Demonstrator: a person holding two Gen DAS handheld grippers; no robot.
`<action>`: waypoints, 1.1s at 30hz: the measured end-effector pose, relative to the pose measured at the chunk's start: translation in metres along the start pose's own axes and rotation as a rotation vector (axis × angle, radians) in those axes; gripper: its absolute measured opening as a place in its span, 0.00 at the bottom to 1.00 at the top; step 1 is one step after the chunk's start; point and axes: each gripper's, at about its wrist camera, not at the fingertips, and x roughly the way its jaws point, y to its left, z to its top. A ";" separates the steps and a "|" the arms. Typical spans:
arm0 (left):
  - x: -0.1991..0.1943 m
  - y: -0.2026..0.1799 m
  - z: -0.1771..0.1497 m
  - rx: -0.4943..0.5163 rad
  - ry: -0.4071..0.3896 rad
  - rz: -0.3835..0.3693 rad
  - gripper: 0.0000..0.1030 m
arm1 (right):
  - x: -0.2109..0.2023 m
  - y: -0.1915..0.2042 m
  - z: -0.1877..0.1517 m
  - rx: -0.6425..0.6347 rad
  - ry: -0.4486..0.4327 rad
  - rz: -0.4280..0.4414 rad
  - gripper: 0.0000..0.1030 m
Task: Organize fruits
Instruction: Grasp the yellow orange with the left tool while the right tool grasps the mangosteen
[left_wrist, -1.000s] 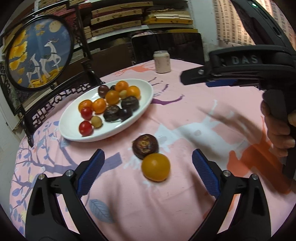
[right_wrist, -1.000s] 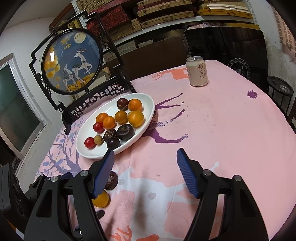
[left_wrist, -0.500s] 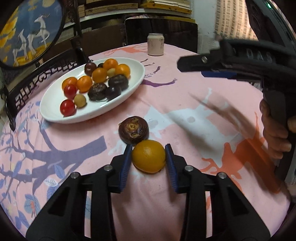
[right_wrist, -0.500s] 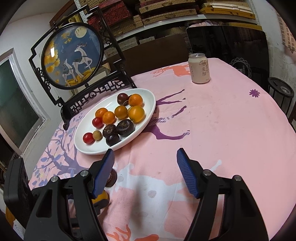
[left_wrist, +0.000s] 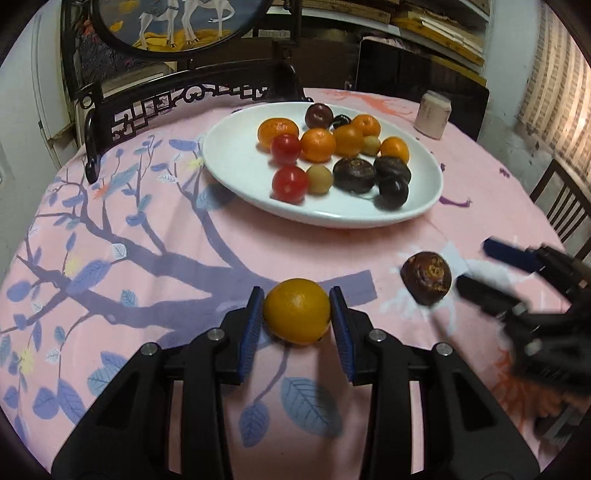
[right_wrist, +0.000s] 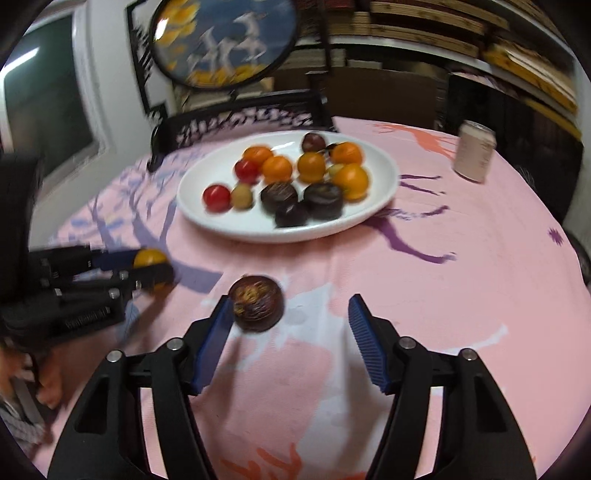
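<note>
My left gripper (left_wrist: 297, 314) is shut on an orange (left_wrist: 297, 311) and holds it over the pink tablecloth in front of the white plate (left_wrist: 236, 162). The orange also shows in the right wrist view (right_wrist: 149, 258), in the left gripper (right_wrist: 147, 267). A dark brown fruit (left_wrist: 426, 277) lies on the cloth to the right. My right gripper (right_wrist: 291, 319) is open, with that dark fruit (right_wrist: 256, 303) between its fingers, close to the left finger. The plate (right_wrist: 384, 162) holds several oranges, red tomatoes and dark fruits.
A pale drink can (left_wrist: 433, 114) stands behind the plate at the right, and also shows in the right wrist view (right_wrist: 474, 151). A black carved stand with a round deer picture (left_wrist: 177, 33) stands at the table's far left edge. A chair (left_wrist: 561, 206) is at the right.
My left gripper closed on the orange and carried it left, away from the dark fruit. My right gripper came down and forward around the dark fruit, still open.
</note>
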 end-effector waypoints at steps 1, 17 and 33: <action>0.000 0.000 0.000 0.003 -0.003 0.004 0.36 | 0.004 0.002 0.001 -0.004 0.012 0.007 0.56; 0.010 -0.009 -0.005 0.047 0.030 0.020 0.38 | 0.026 0.014 0.007 0.023 0.081 0.131 0.30; -0.026 -0.004 0.011 0.015 -0.098 -0.020 0.36 | -0.013 -0.029 0.007 0.144 -0.040 0.081 0.19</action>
